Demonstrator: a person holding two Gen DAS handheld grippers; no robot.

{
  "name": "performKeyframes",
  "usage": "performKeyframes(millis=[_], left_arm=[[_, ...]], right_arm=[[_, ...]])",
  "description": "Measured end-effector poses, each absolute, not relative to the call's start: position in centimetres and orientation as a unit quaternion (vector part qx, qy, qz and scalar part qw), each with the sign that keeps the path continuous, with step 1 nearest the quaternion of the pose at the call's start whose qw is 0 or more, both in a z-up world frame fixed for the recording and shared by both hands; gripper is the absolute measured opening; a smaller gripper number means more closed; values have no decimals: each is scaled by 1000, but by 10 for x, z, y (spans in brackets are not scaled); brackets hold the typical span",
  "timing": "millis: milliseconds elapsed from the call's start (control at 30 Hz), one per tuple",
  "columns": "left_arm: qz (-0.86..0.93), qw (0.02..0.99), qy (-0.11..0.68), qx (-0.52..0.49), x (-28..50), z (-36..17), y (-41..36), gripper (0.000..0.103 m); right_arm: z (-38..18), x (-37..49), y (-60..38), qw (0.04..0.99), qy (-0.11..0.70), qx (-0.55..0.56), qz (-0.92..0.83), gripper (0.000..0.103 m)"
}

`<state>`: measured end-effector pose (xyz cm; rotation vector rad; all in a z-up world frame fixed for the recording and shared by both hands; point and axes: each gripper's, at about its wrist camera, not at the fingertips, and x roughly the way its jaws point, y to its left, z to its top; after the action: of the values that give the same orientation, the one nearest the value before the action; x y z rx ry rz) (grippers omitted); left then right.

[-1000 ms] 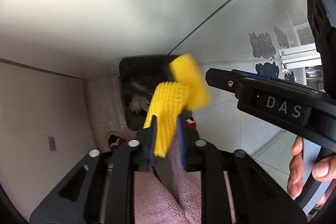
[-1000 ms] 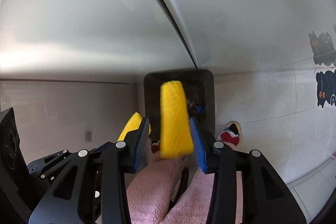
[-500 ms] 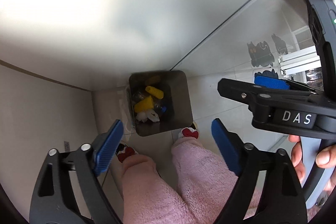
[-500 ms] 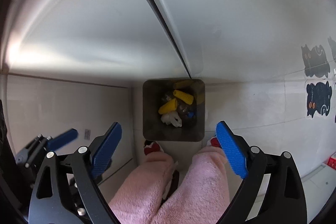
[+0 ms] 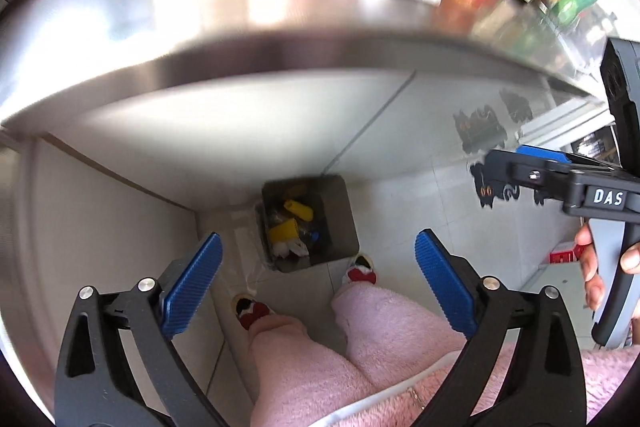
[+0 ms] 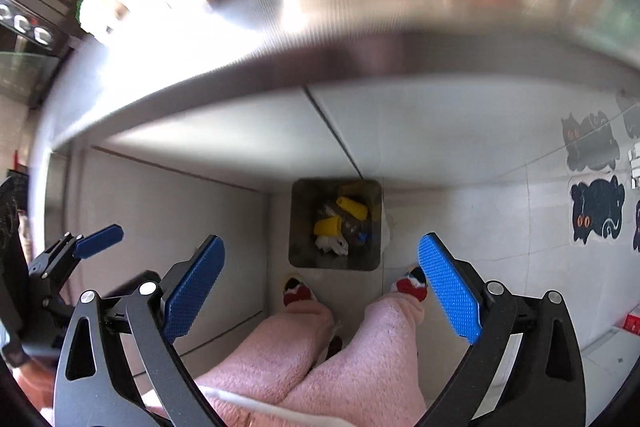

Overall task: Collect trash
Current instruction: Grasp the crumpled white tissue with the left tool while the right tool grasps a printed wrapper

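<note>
Bin (image 5: 340, 227) with yellow trash (image 5: 285, 230), below opening left gripper (image 5: 316, 275)

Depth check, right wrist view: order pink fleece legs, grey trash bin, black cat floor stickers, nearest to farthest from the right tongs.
1. Pink fleece legs: directly below the right tongs.
2. Grey trash bin: on the floor just ahead.
3. Black cat floor stickers: far right.

White letters "DAS" on the right gripper (image 5: 524, 169); bottle labels too blurred
</note>
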<state>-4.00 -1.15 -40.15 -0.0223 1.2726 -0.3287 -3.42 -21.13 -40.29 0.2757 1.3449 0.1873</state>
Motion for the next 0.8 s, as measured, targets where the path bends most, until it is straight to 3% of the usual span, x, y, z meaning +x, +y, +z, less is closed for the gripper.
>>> performKeyframes(millis=[300, 800], left_arm=[[-145, 830, 539, -9, -20, -325, 12, 93], [-115, 864, 490, 12, 74, -282, 44, 93]], right_arm=[[-319, -18, -215, 830, 535, 119, 97, 99], [-276, 76, -200, 844, 499, 150, 125, 94]])
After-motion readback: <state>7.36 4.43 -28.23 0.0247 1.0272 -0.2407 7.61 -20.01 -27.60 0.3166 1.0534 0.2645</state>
